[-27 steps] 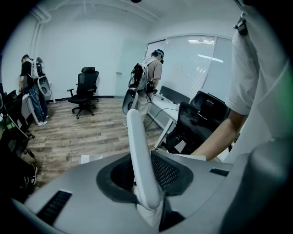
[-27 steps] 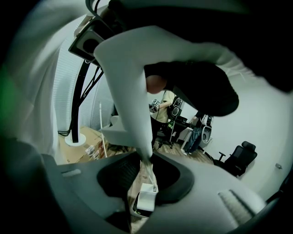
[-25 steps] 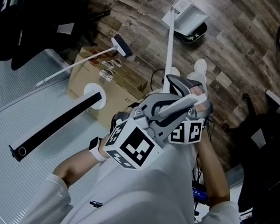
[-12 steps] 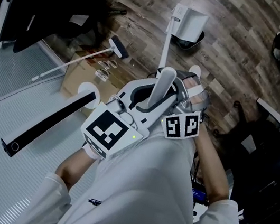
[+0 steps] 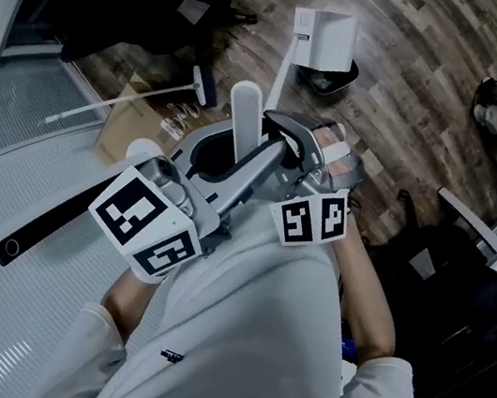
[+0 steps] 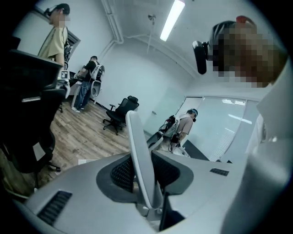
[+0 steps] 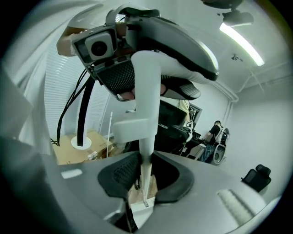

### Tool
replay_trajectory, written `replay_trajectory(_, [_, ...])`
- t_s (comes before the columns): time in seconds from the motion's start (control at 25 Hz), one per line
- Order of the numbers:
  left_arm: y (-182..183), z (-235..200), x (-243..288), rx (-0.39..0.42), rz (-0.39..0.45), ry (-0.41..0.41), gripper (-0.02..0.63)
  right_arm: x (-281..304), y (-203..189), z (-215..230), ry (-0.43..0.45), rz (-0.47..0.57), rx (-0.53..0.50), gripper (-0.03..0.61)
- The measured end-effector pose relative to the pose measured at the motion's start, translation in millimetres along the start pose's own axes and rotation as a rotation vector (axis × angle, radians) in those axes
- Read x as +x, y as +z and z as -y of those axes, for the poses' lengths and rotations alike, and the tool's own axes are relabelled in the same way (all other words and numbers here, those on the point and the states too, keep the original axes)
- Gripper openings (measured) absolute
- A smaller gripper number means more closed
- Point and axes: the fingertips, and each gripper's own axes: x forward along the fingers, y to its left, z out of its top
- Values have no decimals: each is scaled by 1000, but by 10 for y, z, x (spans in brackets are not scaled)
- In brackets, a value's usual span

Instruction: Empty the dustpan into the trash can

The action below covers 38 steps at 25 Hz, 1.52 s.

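The white dustpan [image 5: 327,36] hangs at the top of the head view, right at the far rim of the round black trash can [image 5: 329,74]. Its thin white pole [image 5: 282,80] runs back toward me and ends in a thick white handle [image 5: 244,116]. My left gripper [image 5: 241,159] is shut on that thick handle [image 6: 139,155]. My right gripper [image 5: 283,137] is shut on the thin pole [image 7: 145,178] just beside it. In the right gripper view the left gripper [image 7: 137,89] sits farther up the same handle. The pan's inside is hidden.
A white broom [image 5: 197,87] lies across a cardboard box [image 5: 123,128] at the left. A black bar on a round white base [image 5: 44,224] slants over the ribbed pale floor. Dark office chairs [image 5: 449,276] crowd the right. Several people stand far off in the left gripper view.
Both grippers have come up toward the camera with the handle. The left gripper has rolled, so its marker cube swung out to the left. The dustpan stays by the trash can.
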Motion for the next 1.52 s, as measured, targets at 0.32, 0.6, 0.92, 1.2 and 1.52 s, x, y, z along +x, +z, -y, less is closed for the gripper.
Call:
replay_trajectory(0.32, [250, -237, -456, -141, 128, 52, 106, 188, 373, -91, 88, 52, -63, 91])
replay_trajectory(0.6, [279, -430, -814, -206, 176, 93, 107, 366, 623, -324, 173, 85, -106, 92])
replay_trajectory(0.92, [187, -554, -1171, -306, 177, 103, 109, 384, 805, -632, 261, 113, -127, 94])
replay_trajectory(1.2, [78, -617, -1301, -342, 172, 137, 109, 427, 872, -862, 320, 122, -109, 95])
replay_trajectory(1.52, [-67, -698, -1417, -415, 178, 172, 109, 432, 882, -1086, 391, 126, -101, 98])
